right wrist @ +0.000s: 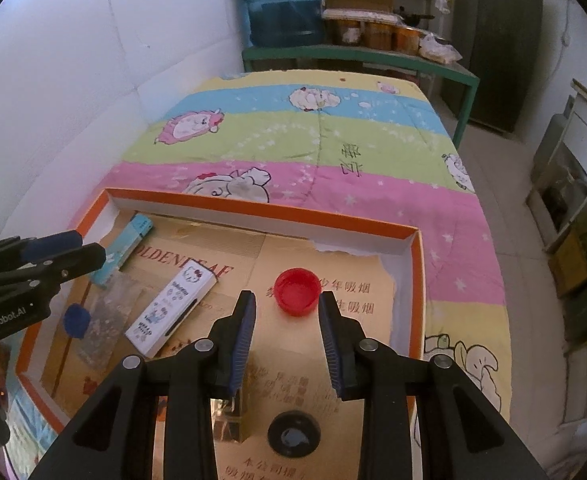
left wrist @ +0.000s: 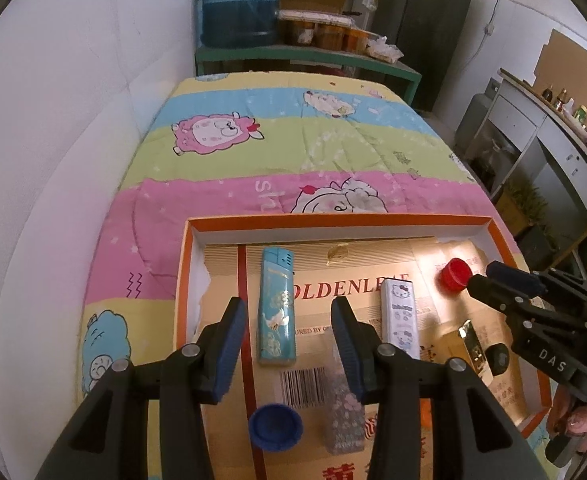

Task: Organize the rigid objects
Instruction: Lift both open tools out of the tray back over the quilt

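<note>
In the left wrist view, the left tongs (left wrist: 289, 314) stand wide apart and hold nothing, hovering over an orange-rimmed box (left wrist: 333, 220) that lies on a bed (left wrist: 253, 152) with a striped cartoon quilt. Between the fingers lies a teal lighter (left wrist: 276, 306), its long axis running away from the camera, cap end at the far side. To its right a white lighter (left wrist: 400, 314) lies nearly parallel, partly covered by the right-hand finger. A blue cap (left wrist: 276, 426) rests open side up near the bottom, beside a grey patterned lighter (left wrist: 345, 420) whose far end is hidden behind the finger. A red cap (left wrist: 455, 276) sits just off the tip of the right tongs (left wrist: 481, 276), whose gap cannot be judged here. In the right wrist view, the right tongs (right wrist: 287, 306) are wide and empty, the red cap (right wrist: 297, 291) just ahead of them, open side up. The white lighter (right wrist: 173, 310) lies on a diagonal. A black cap (right wrist: 293, 434) and a shiny gold thing (right wrist: 229, 420), hard to make out, sit low between the fingers.
</note>
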Available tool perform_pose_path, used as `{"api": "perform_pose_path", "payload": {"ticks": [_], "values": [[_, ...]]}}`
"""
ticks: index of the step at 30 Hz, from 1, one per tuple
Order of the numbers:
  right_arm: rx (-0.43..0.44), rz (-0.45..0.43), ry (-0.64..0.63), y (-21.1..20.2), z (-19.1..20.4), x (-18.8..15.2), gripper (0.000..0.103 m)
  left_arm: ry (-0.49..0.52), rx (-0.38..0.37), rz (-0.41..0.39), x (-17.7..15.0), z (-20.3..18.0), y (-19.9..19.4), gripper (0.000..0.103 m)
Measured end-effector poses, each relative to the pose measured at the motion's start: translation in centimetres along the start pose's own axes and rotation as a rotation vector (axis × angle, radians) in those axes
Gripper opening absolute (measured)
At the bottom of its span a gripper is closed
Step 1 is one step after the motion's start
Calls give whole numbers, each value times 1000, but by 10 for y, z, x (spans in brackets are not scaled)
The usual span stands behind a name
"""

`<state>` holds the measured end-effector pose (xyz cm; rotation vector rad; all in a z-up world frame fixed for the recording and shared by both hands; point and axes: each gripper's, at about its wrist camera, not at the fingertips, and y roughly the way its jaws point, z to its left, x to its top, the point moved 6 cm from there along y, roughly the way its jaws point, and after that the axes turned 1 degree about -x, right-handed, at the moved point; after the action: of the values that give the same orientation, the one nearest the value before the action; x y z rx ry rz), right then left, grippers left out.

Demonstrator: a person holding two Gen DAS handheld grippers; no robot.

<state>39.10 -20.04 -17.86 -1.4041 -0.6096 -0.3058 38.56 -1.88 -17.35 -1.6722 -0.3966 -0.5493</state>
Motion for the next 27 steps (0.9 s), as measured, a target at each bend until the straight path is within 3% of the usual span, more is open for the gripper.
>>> {"api": "perform_pose_path", "payload": {"ticks": [27], "values": [[13, -71, 13, -79, 28, -35, 33, 23, -5, -147, -33, -24, -95, 44]]}}
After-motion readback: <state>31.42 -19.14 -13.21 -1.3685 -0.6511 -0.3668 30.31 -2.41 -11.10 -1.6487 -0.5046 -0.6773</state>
